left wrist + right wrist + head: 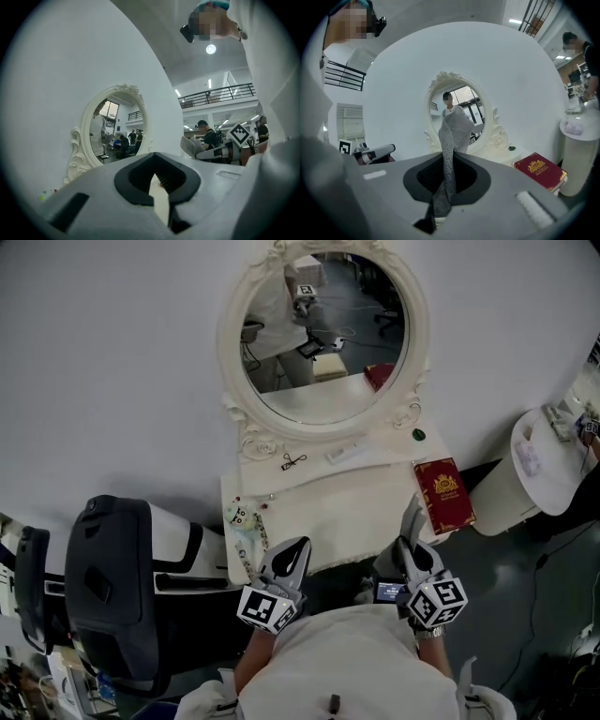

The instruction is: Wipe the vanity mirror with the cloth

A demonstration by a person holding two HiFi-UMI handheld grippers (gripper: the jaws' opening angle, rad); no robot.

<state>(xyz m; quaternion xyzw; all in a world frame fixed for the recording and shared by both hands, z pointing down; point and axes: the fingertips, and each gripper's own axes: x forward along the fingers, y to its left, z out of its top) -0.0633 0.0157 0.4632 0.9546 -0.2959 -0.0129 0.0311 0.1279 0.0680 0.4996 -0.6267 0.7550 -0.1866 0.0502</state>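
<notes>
Wiping step: not yet begun, by the look of it. Both grippers hang at the near edge of the table [347,512], at the bottom of the head view, well short of the glass.
Next move: likely a lift and reach with the cloth hand toward the top of the frame, laying a flat fold on the glass rather than a dangling tail. The small items below the frame would need clearing on the way.
Left gripper [298,547] [153,176]: lower centre-left in the head view. Its jaws are drawn together at the tips with nothing between them; only a pale sliver of table shows through.
Vanity mirror [323,334] [115,129] [472,105]: round, in an ornate cream frame, upright at the back of the table against the white wall. Nothing touches it.
Right gripper [411,542] [449,161]: lower centre-right in the head view, its jaws clenched on the cloth.
Cloth [454,131]: grey and knit-textured. It is pinched in a narrow strip and stands up past the jaws, so in the right gripper view it falls across the mirror though well apart from it.
Red book [445,493] [540,168]: flat on the table's right edge, just beside the right gripper.
</notes>
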